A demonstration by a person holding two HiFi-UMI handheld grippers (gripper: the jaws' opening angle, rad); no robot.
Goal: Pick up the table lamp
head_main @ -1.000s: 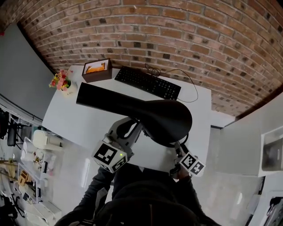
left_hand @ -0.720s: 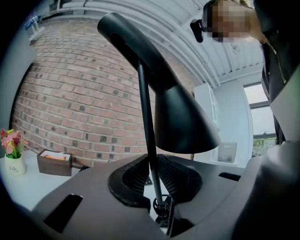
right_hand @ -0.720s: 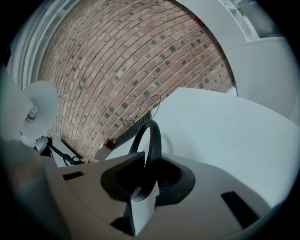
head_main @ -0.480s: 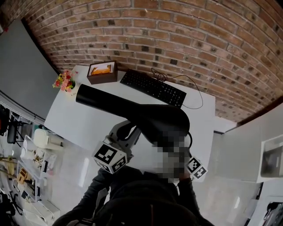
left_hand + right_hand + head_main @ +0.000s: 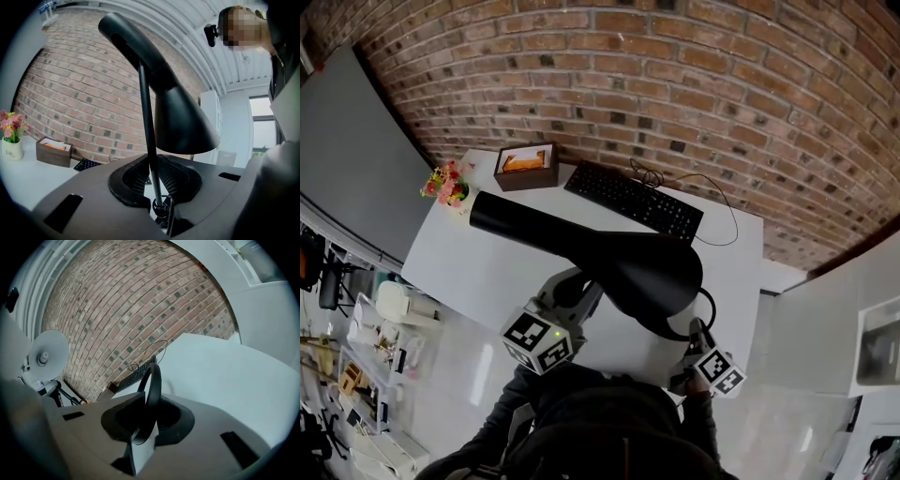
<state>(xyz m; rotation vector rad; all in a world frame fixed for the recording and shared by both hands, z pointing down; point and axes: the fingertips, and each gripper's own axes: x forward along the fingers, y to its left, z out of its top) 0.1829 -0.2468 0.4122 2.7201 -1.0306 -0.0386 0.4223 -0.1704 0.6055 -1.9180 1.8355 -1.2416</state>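
- Jaws of both grippers hide under the lamp (image 5: pixel 619 267) in the head view.
- Left gripper view: left gripper (image 5: pixel 153 183) clamps the thin stem (image 5: pixel 146 131) below the shade (image 5: pixel 180 122).
- Right gripper view: right gripper (image 5: pixel 147 416), whose jaws have just been closing, pinches the ring (image 5: pixel 154 380).
- Lamp is matte black, tilted, held above the table (image 5: pixel 487 272).

Black table lamp (image 5: pixel 649 272) held aloft (flared shade, long tubular neck, thin stem, ring base).

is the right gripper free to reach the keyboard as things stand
Probably not: the right gripper has just closed its jaws on the lamp's ring, and the keyboard lies far across the table.
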